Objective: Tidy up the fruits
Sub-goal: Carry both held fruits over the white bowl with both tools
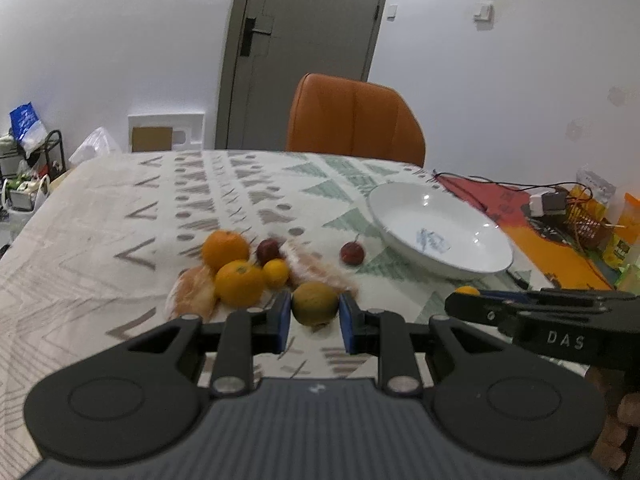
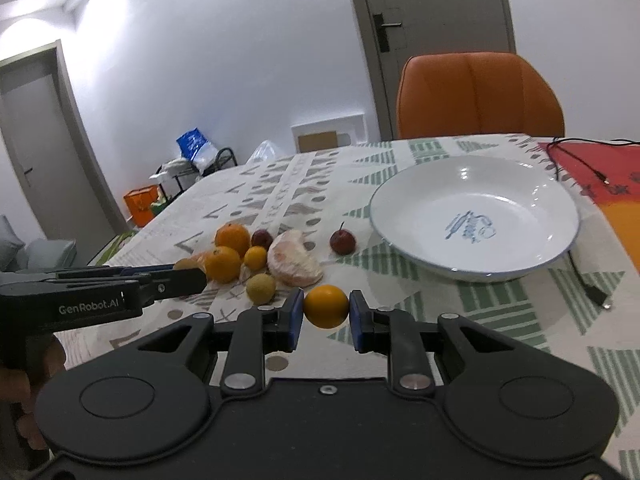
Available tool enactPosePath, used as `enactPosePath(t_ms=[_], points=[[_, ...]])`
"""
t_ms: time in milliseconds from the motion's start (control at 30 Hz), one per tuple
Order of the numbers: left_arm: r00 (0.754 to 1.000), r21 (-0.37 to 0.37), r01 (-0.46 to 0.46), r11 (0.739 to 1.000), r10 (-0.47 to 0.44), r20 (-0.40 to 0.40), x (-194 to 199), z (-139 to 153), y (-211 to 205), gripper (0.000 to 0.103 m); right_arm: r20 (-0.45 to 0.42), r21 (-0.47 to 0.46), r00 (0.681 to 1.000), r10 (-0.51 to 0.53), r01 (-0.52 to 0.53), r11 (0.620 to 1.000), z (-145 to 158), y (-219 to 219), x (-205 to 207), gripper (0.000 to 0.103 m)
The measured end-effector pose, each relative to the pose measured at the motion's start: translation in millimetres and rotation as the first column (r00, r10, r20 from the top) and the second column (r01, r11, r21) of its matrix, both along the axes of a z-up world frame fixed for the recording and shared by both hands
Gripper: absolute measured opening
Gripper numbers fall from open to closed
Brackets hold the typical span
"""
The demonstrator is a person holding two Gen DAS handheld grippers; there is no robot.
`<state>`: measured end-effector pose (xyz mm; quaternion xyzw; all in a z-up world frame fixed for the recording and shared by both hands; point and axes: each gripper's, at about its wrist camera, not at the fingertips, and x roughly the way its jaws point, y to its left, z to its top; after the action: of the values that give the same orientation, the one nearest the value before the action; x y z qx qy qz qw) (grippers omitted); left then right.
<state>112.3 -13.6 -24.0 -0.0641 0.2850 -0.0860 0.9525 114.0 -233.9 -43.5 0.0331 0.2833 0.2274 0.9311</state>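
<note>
A white bowl [image 2: 474, 216] fills the right half of the right wrist frame, empty, resting on the patterned tablecloth [image 2: 400, 280]. I judge it the likely home for the fruit, rigid and breakable at its thin rim.

Left of centre lies the fruit cluster: a peeled citrus piece [image 2: 294, 260], soft and likely to tear or leak if squeezed; two oranges [image 2: 224, 264], firm and fairly heavy, best taken across their widest girth; a small yellow citrus [image 2: 255, 258]; a dull green-yellow fruit [image 2: 261, 289]; and two small red fruits, one [image 2: 343, 241] standing apart nearer the bowl, light and prone to rolling.

My right gripper [image 2: 326, 307], at lower centre, has its blue pads pressed on both sides of a small orange fruit [image 2: 326, 306], held across the middle. Its smooth round skin could slip, so I favour modest, steady pressure.

In the left wrist frame, my left gripper [image 1: 315, 305] sits at lower centre with a green-yellow fruit [image 1: 315, 303] between its pads. The pads look just beside the skin; I cannot tell whether they grip it.
</note>
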Motion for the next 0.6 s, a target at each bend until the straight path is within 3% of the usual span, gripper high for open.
enactPosePath(t_ms=[600], points=[[0.995,0.004,0.083,0.997,-0.083,0.049,23,17,-54,0.024,0.063,0.029,0.992,-0.114,0.112,0.993,13,-52,-1,0.023]])
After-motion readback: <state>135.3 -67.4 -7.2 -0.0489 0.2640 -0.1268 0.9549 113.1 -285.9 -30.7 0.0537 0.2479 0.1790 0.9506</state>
